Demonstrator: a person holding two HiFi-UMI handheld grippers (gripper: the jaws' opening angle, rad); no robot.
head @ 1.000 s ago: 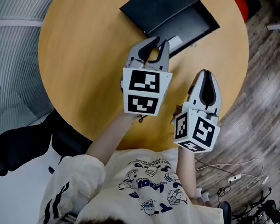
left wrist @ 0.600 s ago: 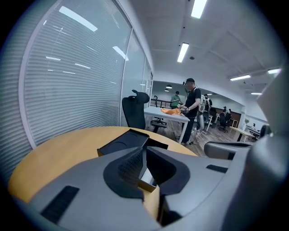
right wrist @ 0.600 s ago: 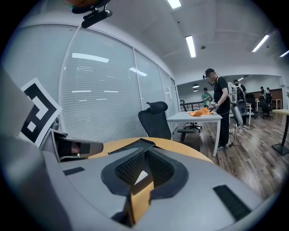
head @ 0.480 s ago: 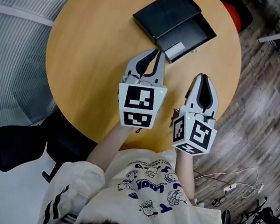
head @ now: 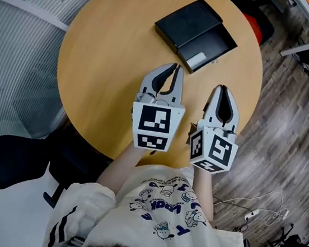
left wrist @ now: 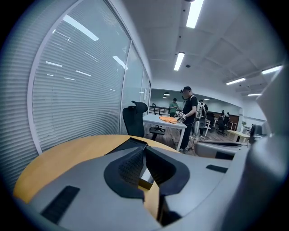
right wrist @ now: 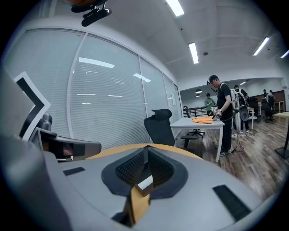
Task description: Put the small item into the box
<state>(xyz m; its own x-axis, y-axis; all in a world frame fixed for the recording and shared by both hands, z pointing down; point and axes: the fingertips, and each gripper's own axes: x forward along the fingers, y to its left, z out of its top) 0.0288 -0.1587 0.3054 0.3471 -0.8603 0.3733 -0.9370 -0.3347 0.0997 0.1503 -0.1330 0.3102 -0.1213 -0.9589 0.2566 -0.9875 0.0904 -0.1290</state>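
Left tool [head: 176, 66] farther from box [head: 188, 27], open table [head: 106, 57] between.

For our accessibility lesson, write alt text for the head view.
Seen from above, a person holds the left gripper, its jaws just closed empty, and the shut right gripper over a round wooden table near an open black box.

The counter [head: 101, 56] lay bare on my left and ahead, wide room for either hand to pass. Only the black box [head: 196, 28] stood in the way, open at the far edge. A narrow gap parted my left gripper [head: 176, 66] from my right gripper [head: 222, 88]. An office chair [head: 8, 163] stood off the near left edge.
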